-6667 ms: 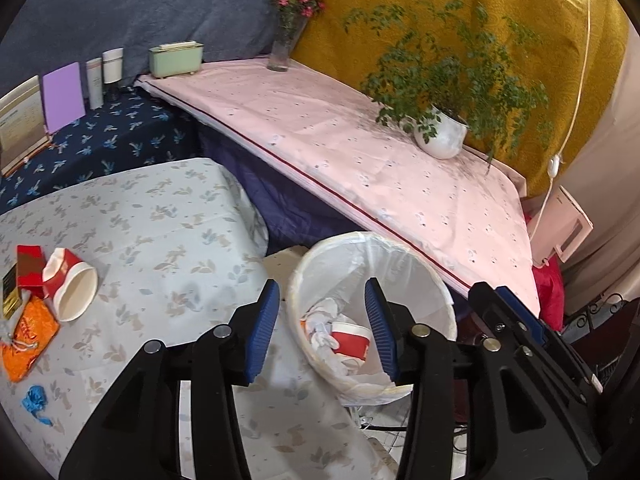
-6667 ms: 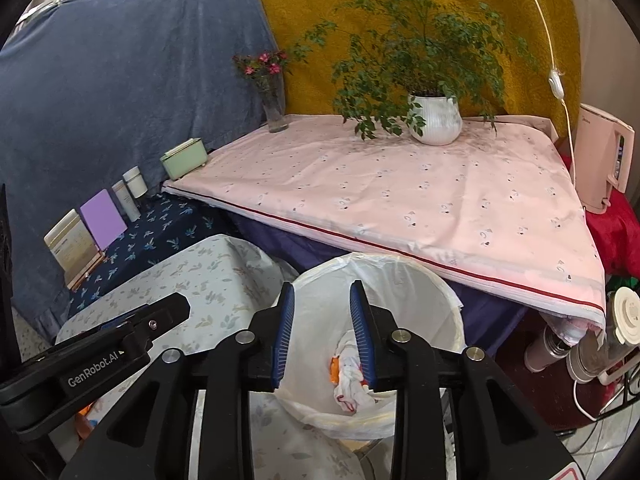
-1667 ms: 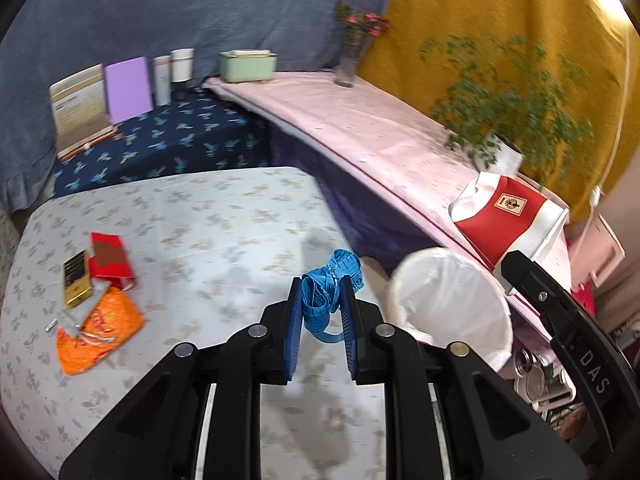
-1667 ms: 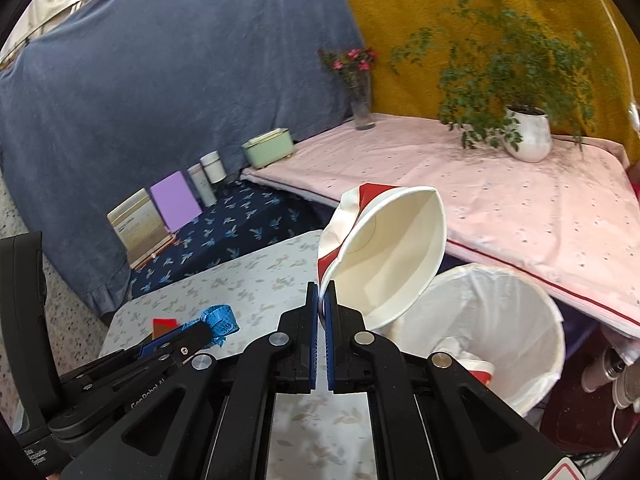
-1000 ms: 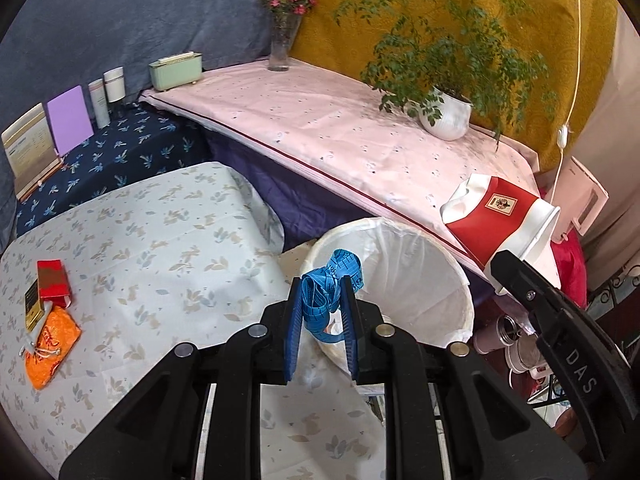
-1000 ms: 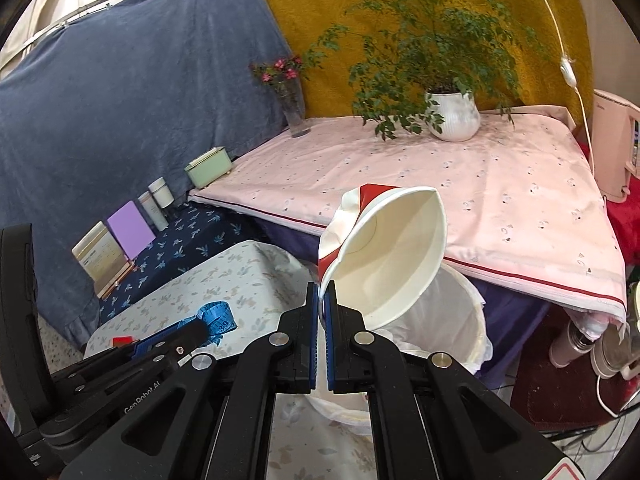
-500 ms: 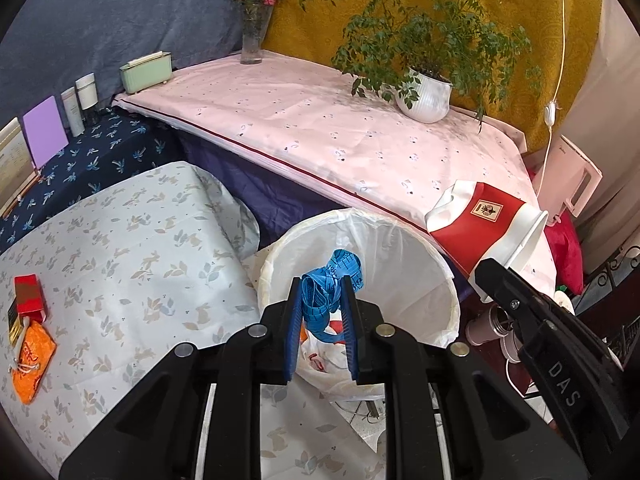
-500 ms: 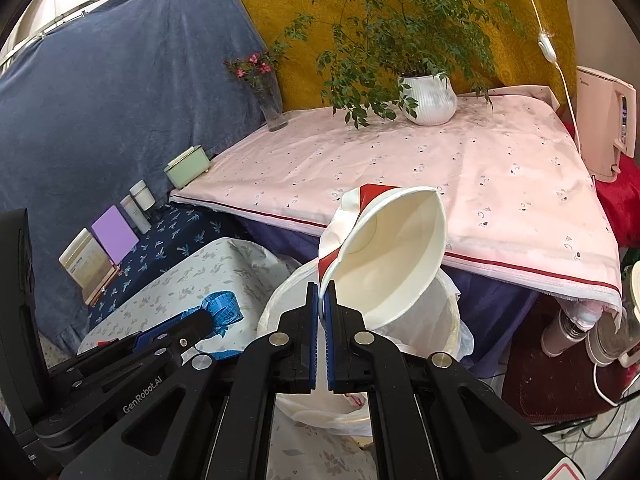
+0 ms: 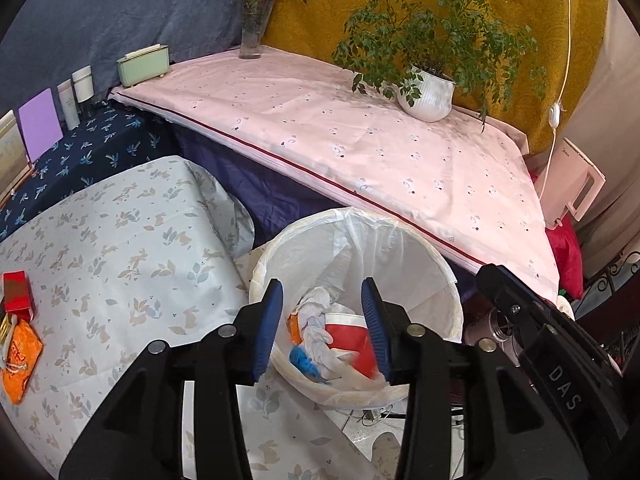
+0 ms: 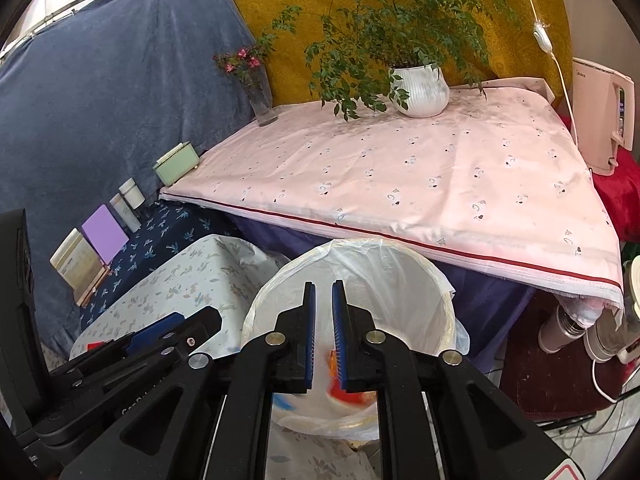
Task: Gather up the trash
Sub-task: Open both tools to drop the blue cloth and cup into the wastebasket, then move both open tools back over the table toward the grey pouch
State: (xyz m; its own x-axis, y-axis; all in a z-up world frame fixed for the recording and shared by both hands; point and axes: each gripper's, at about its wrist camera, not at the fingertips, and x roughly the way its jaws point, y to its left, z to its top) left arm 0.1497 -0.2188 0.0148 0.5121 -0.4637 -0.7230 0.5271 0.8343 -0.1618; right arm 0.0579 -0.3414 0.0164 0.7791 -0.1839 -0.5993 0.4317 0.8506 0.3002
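Hovering over trash bin (image 9: 352,240), both jaws just parted, empty

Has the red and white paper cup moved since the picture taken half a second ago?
Yes. It has left the right hand-held gripper, whose jaws have just been opening, and now lies inside the white bin, down among the trash as paper cup.

Your trash sits in the lined bin (image 9: 436,280), lower centre.
Red cup (image 9: 346,330), blue tape (image 9: 304,362) and white wad (image 9: 316,316) lie inside; orange wrapper (image 9: 20,356) stays lower left on the desk.
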